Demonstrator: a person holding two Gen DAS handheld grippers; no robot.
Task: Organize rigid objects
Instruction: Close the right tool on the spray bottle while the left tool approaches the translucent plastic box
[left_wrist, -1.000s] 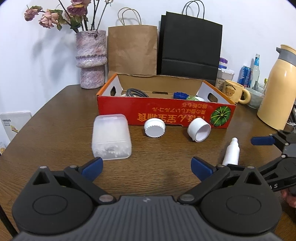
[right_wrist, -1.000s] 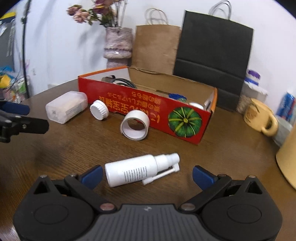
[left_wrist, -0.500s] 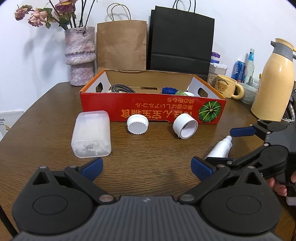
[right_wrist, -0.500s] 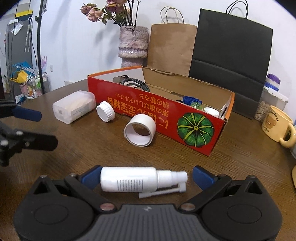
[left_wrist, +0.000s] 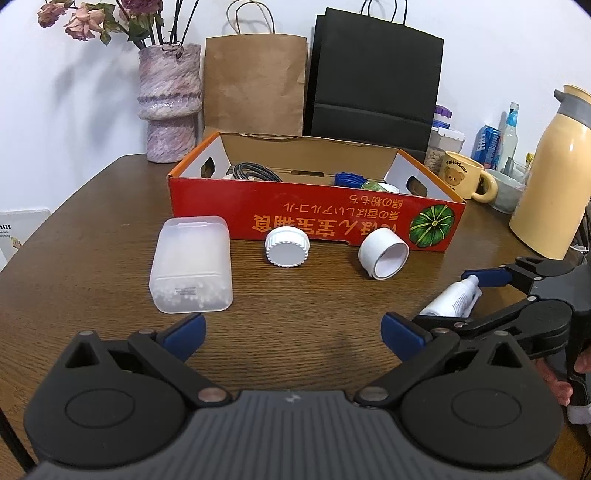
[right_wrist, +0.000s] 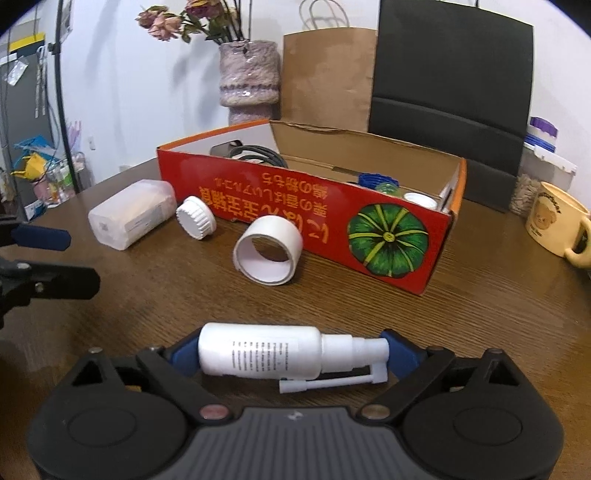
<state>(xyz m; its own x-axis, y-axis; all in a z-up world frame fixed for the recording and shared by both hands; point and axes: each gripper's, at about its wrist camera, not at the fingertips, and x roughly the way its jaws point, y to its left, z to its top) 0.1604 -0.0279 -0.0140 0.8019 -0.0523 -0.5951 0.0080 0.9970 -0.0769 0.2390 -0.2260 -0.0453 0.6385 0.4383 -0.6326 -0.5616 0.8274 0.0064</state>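
Note:
A white spray bottle (right_wrist: 258, 354) lies on its side on the wooden table, lengthwise between the pads of my right gripper (right_wrist: 291, 354). The jaws are closing, and the blue pads meet the bottle's base and its nozzle end. The left wrist view shows the same bottle (left_wrist: 448, 301) inside the right gripper (left_wrist: 456, 299) at the right. My left gripper (left_wrist: 293, 332) is open above bare table with nothing between its fingers. A clear box of cotton swabs (left_wrist: 192, 262), a white ribbed cap (left_wrist: 287, 247) and a white tape roll (left_wrist: 384, 253) lie in front of the red cardboard box (left_wrist: 314, 218).
The red box holds a dark cable (left_wrist: 255, 171), a blue lid (left_wrist: 349, 179) and other small items. Behind it stand a vase (left_wrist: 170, 103), a brown bag (left_wrist: 255, 81) and a black bag (left_wrist: 376, 81). A bear mug (left_wrist: 461, 177) and a yellow thermos (left_wrist: 554, 177) stand at the right.
My right gripper has come forward around the spray bottle, which now sits right between its pads, and the jaws have narrowed a little. The left gripper has hardly moved.

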